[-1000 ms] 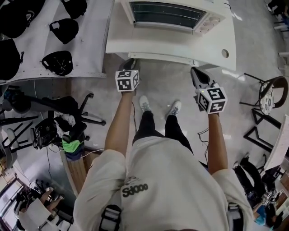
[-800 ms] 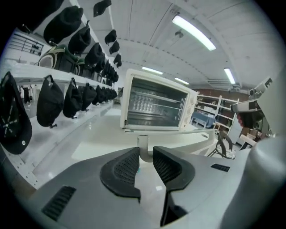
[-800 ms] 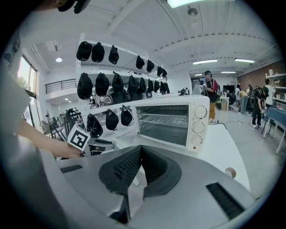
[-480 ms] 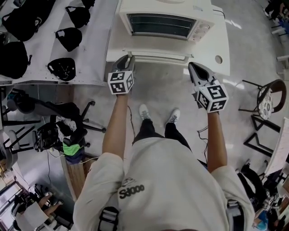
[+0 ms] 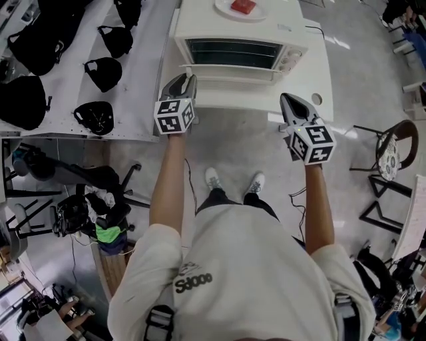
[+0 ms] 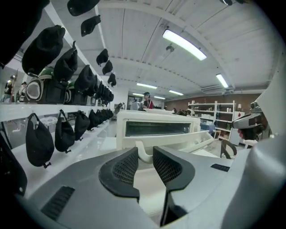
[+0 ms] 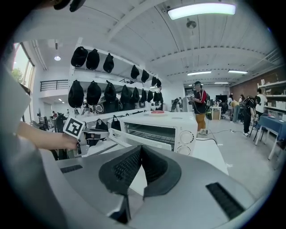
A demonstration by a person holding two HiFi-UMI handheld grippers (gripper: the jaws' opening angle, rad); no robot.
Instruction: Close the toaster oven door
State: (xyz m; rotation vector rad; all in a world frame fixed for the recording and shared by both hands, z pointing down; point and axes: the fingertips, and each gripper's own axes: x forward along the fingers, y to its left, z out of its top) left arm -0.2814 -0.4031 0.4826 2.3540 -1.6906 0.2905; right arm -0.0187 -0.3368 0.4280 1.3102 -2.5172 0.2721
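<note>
A white toaster oven [image 5: 239,46] stands on a white table [image 5: 316,80], and its door [image 5: 229,73] hangs open, folded down toward me. My left gripper [image 5: 183,83] is at the door's left front corner. In the left gripper view its jaws [image 6: 145,151] stand open, and the door's handle [image 6: 142,154] shows through the gap just beyond the tips. My right gripper [image 5: 293,103] hovers over the table's front right, apart from the door. Its jaws [image 7: 141,148] are shut with nothing in them, and the oven [image 7: 156,127] lies ahead of it.
A plate with a red item [image 5: 243,8] sits on the oven's top. A white shelf [image 5: 66,86] with several black bags runs along the left. Black stools [image 5: 393,143] stand at the right. People [image 7: 199,105] stand far back in the room.
Both grippers have moved forward toward the oven. The left one has come from the table's front edge up to the door's left corner. The jaws look unchanged.
</note>
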